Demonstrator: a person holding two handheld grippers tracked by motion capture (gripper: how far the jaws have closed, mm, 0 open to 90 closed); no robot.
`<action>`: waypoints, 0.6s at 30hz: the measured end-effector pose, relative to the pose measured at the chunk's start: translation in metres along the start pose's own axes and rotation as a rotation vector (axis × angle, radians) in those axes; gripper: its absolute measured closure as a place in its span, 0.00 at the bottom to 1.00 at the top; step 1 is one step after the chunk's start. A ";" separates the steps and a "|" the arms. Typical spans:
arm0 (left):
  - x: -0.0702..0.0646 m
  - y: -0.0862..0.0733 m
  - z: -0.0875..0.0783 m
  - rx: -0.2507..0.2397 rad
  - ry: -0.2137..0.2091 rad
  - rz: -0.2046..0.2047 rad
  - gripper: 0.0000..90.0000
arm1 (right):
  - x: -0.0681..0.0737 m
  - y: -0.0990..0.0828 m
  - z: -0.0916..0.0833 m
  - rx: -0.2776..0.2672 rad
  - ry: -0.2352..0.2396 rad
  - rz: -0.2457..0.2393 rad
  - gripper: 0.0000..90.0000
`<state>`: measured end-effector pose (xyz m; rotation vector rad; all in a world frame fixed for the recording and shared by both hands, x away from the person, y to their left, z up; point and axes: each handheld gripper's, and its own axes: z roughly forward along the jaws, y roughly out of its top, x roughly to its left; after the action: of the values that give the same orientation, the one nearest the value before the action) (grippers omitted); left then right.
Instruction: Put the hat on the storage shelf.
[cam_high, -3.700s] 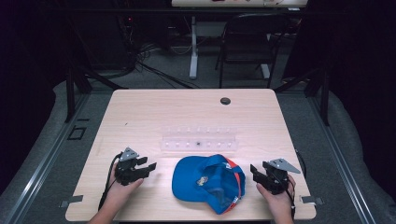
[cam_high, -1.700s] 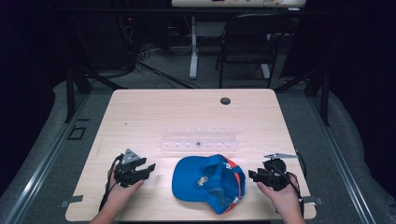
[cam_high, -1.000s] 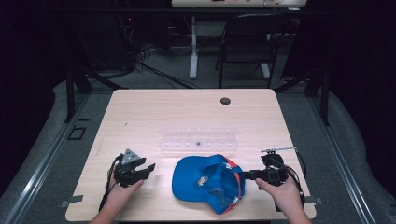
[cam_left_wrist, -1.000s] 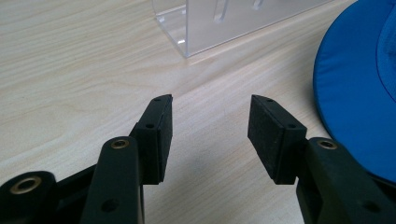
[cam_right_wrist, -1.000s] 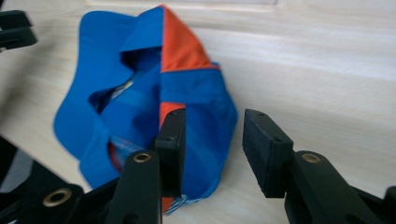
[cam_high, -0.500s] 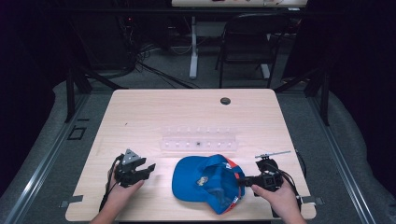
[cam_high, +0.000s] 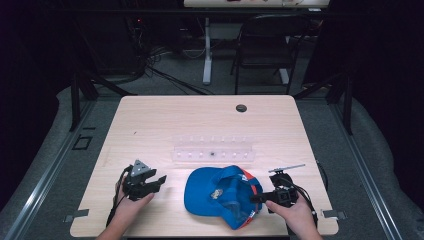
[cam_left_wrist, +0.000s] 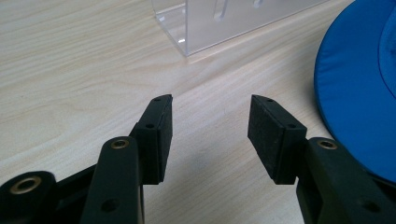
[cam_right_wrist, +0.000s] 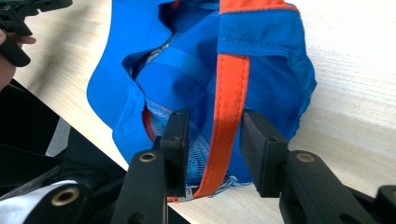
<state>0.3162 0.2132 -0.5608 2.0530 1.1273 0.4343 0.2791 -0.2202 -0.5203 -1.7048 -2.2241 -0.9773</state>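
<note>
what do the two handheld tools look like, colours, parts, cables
Both are black. The left tool carries a grey three-cornered plate on top; the right tool has a thin grey plate seen edge-on. Each has flat black pads, brass-coloured rivets and a trailing black cable. Forearms are bare, no sleeves visible.

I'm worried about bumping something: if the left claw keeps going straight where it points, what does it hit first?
Probably the clear rack, near its corner; bare table lies before it. The cap sits off to one side. Depth is uncertain.
</note>
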 end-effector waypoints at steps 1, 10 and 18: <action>0.000 0.000 0.000 0.000 0.000 0.000 0.56 | 0.000 0.000 0.000 -0.002 0.004 0.002 0.72; 0.000 0.000 0.000 0.000 0.003 0.000 0.56 | 0.002 0.000 -0.001 0.007 0.025 0.007 0.82; 0.000 0.000 0.000 0.001 0.004 0.002 0.56 | 0.001 0.000 -0.001 0.012 0.048 0.025 0.85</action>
<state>0.3161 0.2129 -0.5609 2.0553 1.1283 0.4388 0.2784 -0.2195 -0.5191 -1.6821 -2.1696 -0.9862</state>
